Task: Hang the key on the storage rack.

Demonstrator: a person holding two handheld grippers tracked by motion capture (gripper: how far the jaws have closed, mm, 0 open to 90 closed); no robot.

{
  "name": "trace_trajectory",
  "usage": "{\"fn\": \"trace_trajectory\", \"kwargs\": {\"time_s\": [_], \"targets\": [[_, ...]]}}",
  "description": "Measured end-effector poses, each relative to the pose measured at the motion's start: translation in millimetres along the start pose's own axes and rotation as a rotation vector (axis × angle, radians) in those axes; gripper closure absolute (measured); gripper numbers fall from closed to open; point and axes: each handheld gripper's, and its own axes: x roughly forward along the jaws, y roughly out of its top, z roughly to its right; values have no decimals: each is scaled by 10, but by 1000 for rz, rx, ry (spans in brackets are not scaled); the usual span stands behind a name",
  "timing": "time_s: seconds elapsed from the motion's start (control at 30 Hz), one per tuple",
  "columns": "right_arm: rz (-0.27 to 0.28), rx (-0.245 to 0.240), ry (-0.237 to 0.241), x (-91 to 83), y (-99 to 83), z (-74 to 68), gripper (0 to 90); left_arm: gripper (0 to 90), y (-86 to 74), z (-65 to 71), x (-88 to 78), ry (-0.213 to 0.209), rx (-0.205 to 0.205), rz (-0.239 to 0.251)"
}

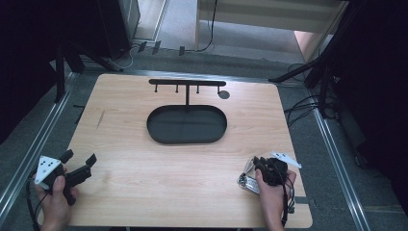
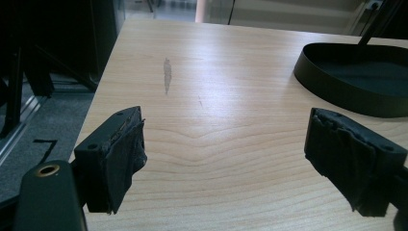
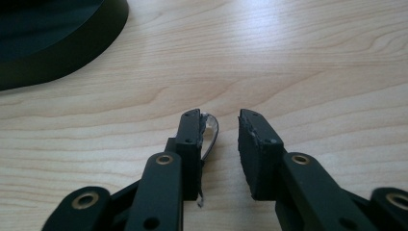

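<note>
At tabletop (image 1: 144, 187) right-front, a silvery band (image 3: 211, 131) leans on one finger of the right gripper (image 3: 220, 120); fingers part-open, not clamping. Left gripper (image 2: 225, 139) wide open, empty. Band prob. light, thin, slippery: pinch across strip, gently.

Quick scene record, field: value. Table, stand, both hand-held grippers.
table: light wood, scuff mark near left edge
stand: black oval tray mid-table, post with hooked crossbar at its far side, hooks bare
left hand-held gripper: near-left corner, jaws wide apart, nothing between them
right hand-held gripper: near-right edge, narrow gap between jaws, nothing gripped; left pad peeling
</note>
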Motion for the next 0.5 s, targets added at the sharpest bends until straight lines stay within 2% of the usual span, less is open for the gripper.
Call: {"fn": "trace_trajectory", "kwargs": {"time_s": [0.1,0.23,0.5], "targets": [[-16,0,16,-4,3,-27,691,142,0,0,1,0,0,-1],[-41,-8,3,20,-1,-49,714,142,0,1,1,-1,0,0],[-102,-16,11,23,60,-33,837,142,0,0,2,-1,-1,-1]]}}
